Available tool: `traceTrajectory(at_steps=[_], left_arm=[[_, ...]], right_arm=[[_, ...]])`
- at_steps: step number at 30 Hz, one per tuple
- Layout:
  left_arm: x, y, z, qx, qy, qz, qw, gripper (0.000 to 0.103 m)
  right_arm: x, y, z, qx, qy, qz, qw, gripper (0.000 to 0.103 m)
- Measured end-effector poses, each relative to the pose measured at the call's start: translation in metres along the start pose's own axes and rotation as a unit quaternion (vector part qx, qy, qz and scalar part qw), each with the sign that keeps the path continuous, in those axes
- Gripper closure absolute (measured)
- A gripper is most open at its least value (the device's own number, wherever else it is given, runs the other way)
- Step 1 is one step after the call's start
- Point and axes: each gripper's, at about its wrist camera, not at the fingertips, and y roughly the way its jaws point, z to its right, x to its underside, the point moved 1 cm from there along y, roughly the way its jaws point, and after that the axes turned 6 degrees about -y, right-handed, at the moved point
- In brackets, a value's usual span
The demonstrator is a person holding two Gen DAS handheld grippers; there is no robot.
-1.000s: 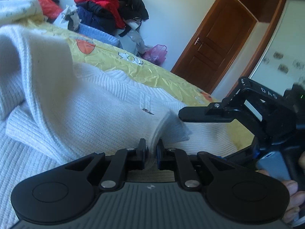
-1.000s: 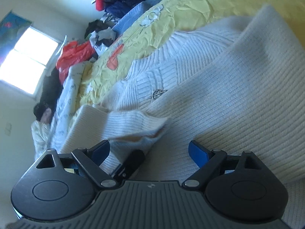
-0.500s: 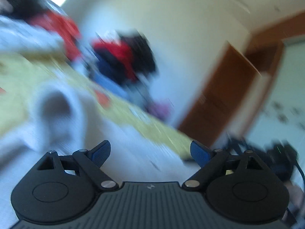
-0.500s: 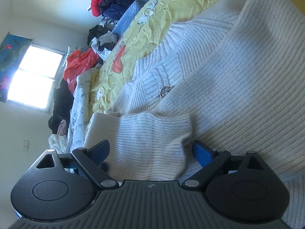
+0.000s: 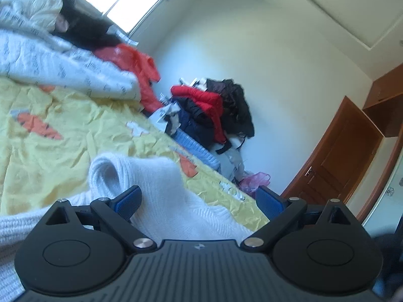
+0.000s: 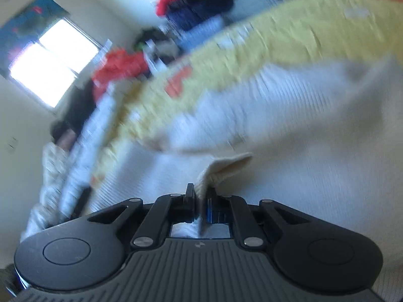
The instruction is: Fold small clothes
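A white ribbed knit sweater lies on the yellow carrot-print bedsheet, one fold rolled up on its left. My left gripper hovers over it with its jaws opening wide. The knit shows under and between the blue pads, but they do not press on it. In the blurred right wrist view the sweater fills the right half. My right gripper is shut on a cream cuff edge of the sweater, which sticks up from between the fingers.
A pile of red, black and navy clothes stands beyond the bed against the wall. A white printed quilt and a person's dark hair are at the bed's far left. A brown door is on the right.
The left gripper let go of the sweater's sleeve, opened wide and swung up toward the far wall. The right gripper closed on the cuff edge and rose a little.
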Motion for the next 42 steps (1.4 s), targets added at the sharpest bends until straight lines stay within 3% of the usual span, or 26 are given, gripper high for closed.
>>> traceTrajectory(at_steps=[4, 11, 16, 22, 25, 28, 31, 33, 36, 37, 39, 42], left_arm=[[0.008, -0.011, 0.016, 0.023, 0.058, 0.024, 0.9977, 0.005], [0.022, -0.018, 0.039, 0.061, 0.140, 0.026, 0.9879, 0.005], [0.022, -0.006, 0.036, 0.046, 0.123, -0.013, 0.9912, 0.000], [0.019, 0.018, 0.018, -0.003, 0.068, -0.079, 0.9945, 0.000], [0.016, 0.023, 0.006, -0.013, 0.032, -0.090, 0.9953, 0.000], [0.017, 0.023, 0.005, -0.016, 0.032, -0.089, 0.9954, 0.000], [0.018, 0.024, 0.009, -0.016, 0.045, -0.087, 0.9950, 0.000], [0.017, 0.025, 0.009, -0.017, 0.046, -0.087, 0.9950, 0.000], [0.018, 0.025, 0.009, -0.017, 0.045, -0.089, 0.9949, 0.000], [0.018, 0.025, 0.009, -0.017, 0.045, -0.089, 0.9949, 0.000], [0.018, 0.026, 0.009, -0.018, 0.044, -0.090, 0.9948, 0.000], [0.017, 0.026, 0.007, -0.017, 0.039, -0.092, 0.9949, 0.000]], right_arm=[[-0.040, -0.035, -0.018, -0.025, -0.029, 0.047, 0.998, 0.091], [-0.077, -0.089, 0.001, -0.003, -0.045, 0.080, 0.996, 0.091], [-0.059, -0.102, 0.058, 0.029, 0.011, 0.078, 0.996, 0.091], [-0.024, -0.092, 0.091, 0.049, 0.044, 0.062, 0.996, 0.091], [-0.011, -0.084, 0.100, 0.055, 0.056, 0.056, 0.995, 0.091], [0.002, -0.075, 0.114, 0.071, 0.064, 0.037, 0.995, 0.091], [0.014, -0.070, 0.128, 0.062, 0.089, 0.024, 0.994, 0.079], [0.016, -0.075, 0.131, 0.051, 0.097, 0.040, 0.993, 0.064], [0.016, -0.078, 0.130, 0.043, 0.098, 0.054, 0.993, 0.057], [0.016, -0.075, 0.128, 0.047, 0.096, 0.048, 0.993, 0.058], [0.017, -0.065, 0.122, 0.065, 0.067, 0.024, 0.995, 0.092], [0.018, -0.059, 0.108, 0.098, 0.013, 0.013, 0.995, 0.093]])
